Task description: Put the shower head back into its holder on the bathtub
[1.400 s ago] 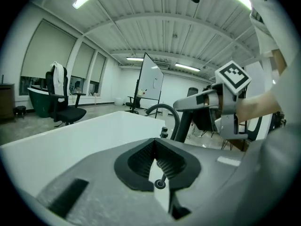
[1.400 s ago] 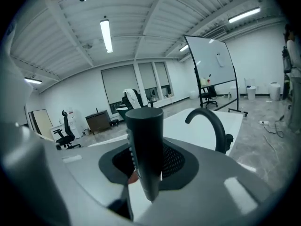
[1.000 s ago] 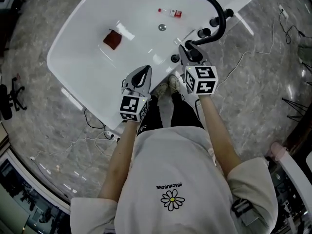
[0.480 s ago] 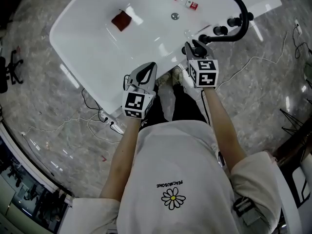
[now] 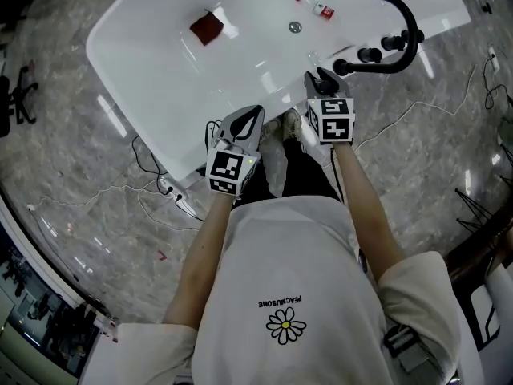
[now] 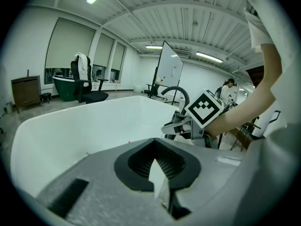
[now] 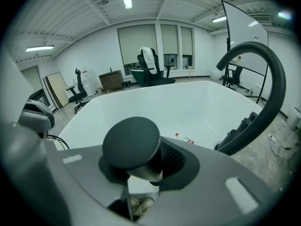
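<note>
The right gripper (image 5: pixel 321 91) is clamped on the shower head (image 7: pixel 131 141), a dark piece with a round flat top that is gripped by its neck between the two jaws. It is held upright at the near rim of the white bathtub (image 5: pixel 152 62), just beside the black fittings at the tub's right end. The left gripper (image 6: pixel 157 169) is held beside it, near the same rim. Its jaws are drawn together and nothing is caught between them.

The step in hand is judged to be the seating itself — the shower head is held at the rim where its holder should be. The holder cannot be made out beneath the gripper, so it cannot be told whether the head is already socketed. The next move is thought to call for the head to be lowered straight into the holder and checked for a firm seat before the jaws are let apart. The left gripper is not thought to be needed.

Counted in all:
- two grippers
- one shower head
- one bathtub
- one arched black spout (image 5: pixel 407 18)
- at least two round black knobs (image 5: pixel 370 54) beside the spout
- one drain (image 5: pixel 295 27)
- one small bottle with a red label (image 5: pixel 319 9) and one dark red object (image 5: pixel 207 27) — both lying inside the tub
</note>
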A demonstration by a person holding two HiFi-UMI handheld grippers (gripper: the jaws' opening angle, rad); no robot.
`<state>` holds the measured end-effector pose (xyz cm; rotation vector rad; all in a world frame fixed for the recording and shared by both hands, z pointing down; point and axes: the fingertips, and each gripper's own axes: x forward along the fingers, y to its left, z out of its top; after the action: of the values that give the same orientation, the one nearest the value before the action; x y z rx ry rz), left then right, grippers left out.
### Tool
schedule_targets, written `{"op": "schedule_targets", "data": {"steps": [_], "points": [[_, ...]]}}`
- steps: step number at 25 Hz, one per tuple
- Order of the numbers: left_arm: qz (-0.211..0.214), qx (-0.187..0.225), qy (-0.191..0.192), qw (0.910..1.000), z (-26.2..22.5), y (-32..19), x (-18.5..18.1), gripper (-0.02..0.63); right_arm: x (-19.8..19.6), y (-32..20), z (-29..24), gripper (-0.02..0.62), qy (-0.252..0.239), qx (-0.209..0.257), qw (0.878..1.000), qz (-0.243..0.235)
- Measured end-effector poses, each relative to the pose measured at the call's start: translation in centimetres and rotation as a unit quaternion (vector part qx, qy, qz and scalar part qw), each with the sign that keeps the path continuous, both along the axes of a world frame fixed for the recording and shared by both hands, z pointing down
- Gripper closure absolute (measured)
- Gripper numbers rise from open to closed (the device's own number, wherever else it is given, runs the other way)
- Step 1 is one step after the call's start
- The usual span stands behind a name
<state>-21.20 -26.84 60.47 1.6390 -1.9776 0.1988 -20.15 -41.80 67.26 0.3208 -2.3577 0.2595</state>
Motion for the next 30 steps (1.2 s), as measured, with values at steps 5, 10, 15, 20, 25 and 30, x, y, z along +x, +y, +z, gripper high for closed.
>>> {"op": "schedule_targets", "data": {"steps": [5, 10, 15, 20, 25, 30], "points": [[-0.003, 0.016, -0.007, 0.9998, -1.1, -0.3, -0.3, 0.606, 0.0, -0.1, -1.5, 0.437, -0.018, -0.025, 0.999, 0.012], [0.009, 0.068, -0.050, 0.9964, -6.4, -1.6, -2.7, 0.606, -0.8, -0.4, -11.3, 0.430, -0.128, -0.006, 0.991, 0.028], [0.002, 0.178, -0.097, 0.9793, -15.8, -4.0, -5.4, 0.606, 0.5, -1.5, -23.0, 0.589, -0.241, 0.035, 0.968, 0.055], [0.019, 0.252, -0.110, 0.9613, -21.3, -5.0, -4.7, 0.606, 2.4, 1.1, -29.3, 0.589, -0.293, 0.071, 0.953, 0.013], [0.038, 0.270, -0.110, 0.9559, -22.1, -7.1, -3.0, 0.606, 3.5, 2.3, -30.5, 0.589, -0.283, 0.128, 0.951, -0.005], [0.058, 0.279, -0.111, 0.9520, -22.4, -7.7, -1.7, 0.606, 4.7, 2.9, -30.7, 0.589, -0.297, 0.127, 0.946, 0.014]]}}
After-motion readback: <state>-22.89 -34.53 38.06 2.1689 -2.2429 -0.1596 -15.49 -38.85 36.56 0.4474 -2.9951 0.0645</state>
